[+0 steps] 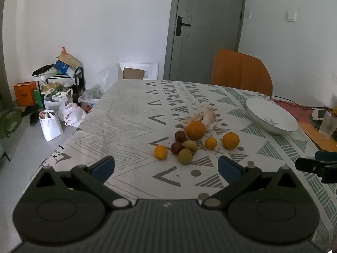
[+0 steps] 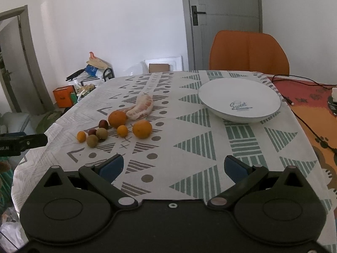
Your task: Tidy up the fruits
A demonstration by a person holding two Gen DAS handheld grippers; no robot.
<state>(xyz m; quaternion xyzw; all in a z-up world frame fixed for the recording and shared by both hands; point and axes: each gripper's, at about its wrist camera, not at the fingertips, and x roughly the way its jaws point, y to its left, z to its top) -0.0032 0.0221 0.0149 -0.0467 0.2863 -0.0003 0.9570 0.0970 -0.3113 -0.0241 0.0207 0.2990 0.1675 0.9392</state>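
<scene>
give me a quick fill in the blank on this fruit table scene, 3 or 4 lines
1. The white bowl holds ____ fruit.
2. The chair behind the table is ____ in colour.
3. The word printed inside the bowl is ____.
4. The left gripper and the right gripper both have their jaws ____.

Missing words: no; orange; Sweet; open
</scene>
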